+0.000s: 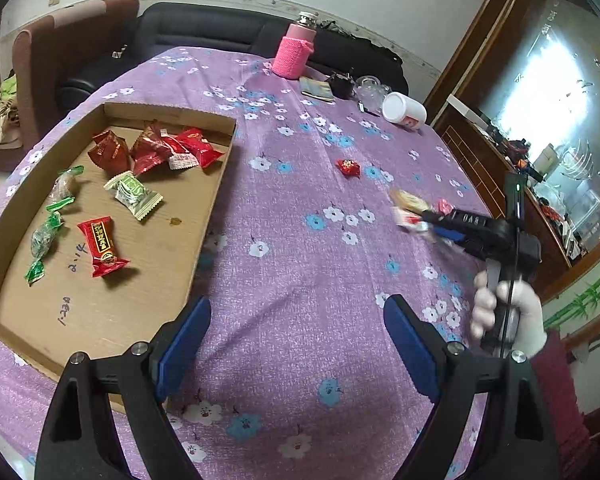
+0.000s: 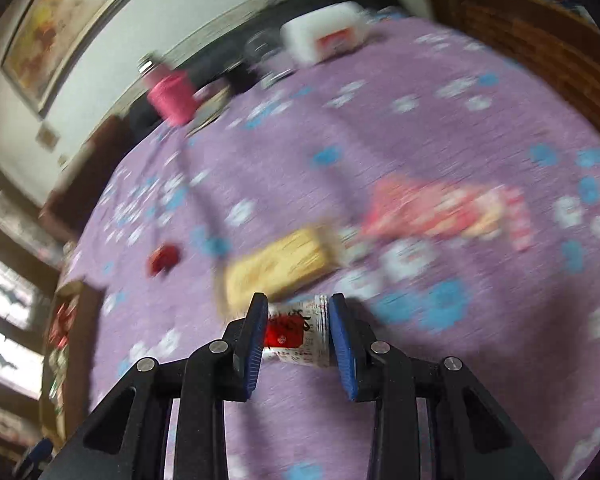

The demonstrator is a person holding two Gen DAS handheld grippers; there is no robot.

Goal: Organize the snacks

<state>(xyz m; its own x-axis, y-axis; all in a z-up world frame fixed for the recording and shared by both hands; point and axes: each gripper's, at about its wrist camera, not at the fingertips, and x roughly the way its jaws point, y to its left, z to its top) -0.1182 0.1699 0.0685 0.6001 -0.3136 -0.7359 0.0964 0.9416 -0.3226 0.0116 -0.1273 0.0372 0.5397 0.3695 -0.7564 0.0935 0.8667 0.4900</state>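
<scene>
Left gripper (image 1: 296, 344), seen from its own wrist camera, hangs released over the purple flowered tablecloth (image 1: 300, 248), its blue pads spread wide with only cloth between them. Just to its left a shallow cardboard tray (image 1: 204, 208) lies on the table's left side; it holds several red-wrapped candies (image 1: 156, 148) near its far edge, a pale green wrapped snack (image 1: 134, 194) in the middle, a red wrapped bar (image 1: 102, 246) nearer, and green twist-wrapped sweets (image 1: 46, 236) along its left wall. One small red candy (image 1: 349, 168) sits alone on the cloth past the table's middle. At the far edge stand a pink-sleeved flask (image 1: 294, 52), a glass jar (image 1: 370, 88) and a white container on its side (image 1: 404, 109). Toward the right edge, a white-gloved hand (image 1: 500, 312) carries the right gripper (image 1: 418, 222), blurred, with a white-and-red packet at its tips. From the right wrist camera, much smeared, that gripper (image 2: 298, 332) is clamped on a white snack packet with a red label (image 2: 296, 334), both blue pads touching its sides. Beyond it on the cloth lie a yellow wrapped biscuit (image 2: 278, 268) and a pink-and-red wrapped snack (image 2: 444, 212), with the small red candy at the left and the tray at the left edge.
</scene>
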